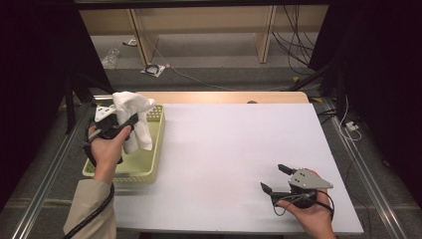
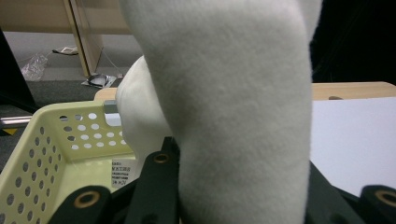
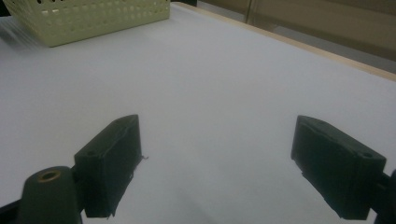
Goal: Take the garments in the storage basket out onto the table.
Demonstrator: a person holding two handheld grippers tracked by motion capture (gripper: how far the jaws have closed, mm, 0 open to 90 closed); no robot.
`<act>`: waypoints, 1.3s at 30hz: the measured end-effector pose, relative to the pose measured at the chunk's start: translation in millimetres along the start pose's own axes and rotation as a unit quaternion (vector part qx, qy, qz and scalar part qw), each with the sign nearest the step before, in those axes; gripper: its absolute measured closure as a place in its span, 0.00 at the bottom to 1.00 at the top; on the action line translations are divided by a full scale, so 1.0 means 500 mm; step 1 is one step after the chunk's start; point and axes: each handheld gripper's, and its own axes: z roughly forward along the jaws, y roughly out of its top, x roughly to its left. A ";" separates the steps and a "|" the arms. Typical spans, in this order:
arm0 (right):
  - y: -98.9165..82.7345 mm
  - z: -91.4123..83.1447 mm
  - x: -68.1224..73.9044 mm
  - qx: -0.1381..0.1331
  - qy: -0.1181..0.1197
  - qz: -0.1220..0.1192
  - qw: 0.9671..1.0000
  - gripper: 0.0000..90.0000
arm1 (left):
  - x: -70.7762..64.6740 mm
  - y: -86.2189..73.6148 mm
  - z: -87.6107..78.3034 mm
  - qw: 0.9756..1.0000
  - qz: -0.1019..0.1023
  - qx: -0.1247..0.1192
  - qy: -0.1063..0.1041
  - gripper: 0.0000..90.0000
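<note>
**White cloth held above the yellow basket**

From the high view, the left gripper (image 1: 118, 124) was clamped on a white cloth (image 1: 133, 119), held up over the far end of a pale yellow perforated basket (image 1: 149, 169) at the left edge of the white surface (image 1: 224, 149). The cloth was soft and bunched, one fold rising above the gripper and a longer one hanging down past it toward the basket. The right gripper (image 1: 274, 179) sat low near the front right of the surface, well apart from the cloth, its jaws spread wide with nothing between them.

In the left gripper view, the cloth (image 2: 233, 107) showed a fine, fleecy nap and an off-white colour, standing as a thick roll squeezed between the two black jaws. Behind it lay the basket (image 2: 42, 154), and on its inner wall a small white label (image 2: 120, 173) carried dark print too small to read.

In the right gripper view, the right gripper (image 3: 217, 165) stood open over the bare surface (image 3: 210, 84), the two pads far apart and empty. A corner of the basket (image 3: 93, 18) appeared at the far left; no writing could be made out on it.
</note>
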 end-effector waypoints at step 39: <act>-0.001 0.001 -0.003 -0.002 0.000 0.002 1.000 0.19 | -0.037 0.008 -0.006 1.000 0.006 -0.009 -0.028 0.79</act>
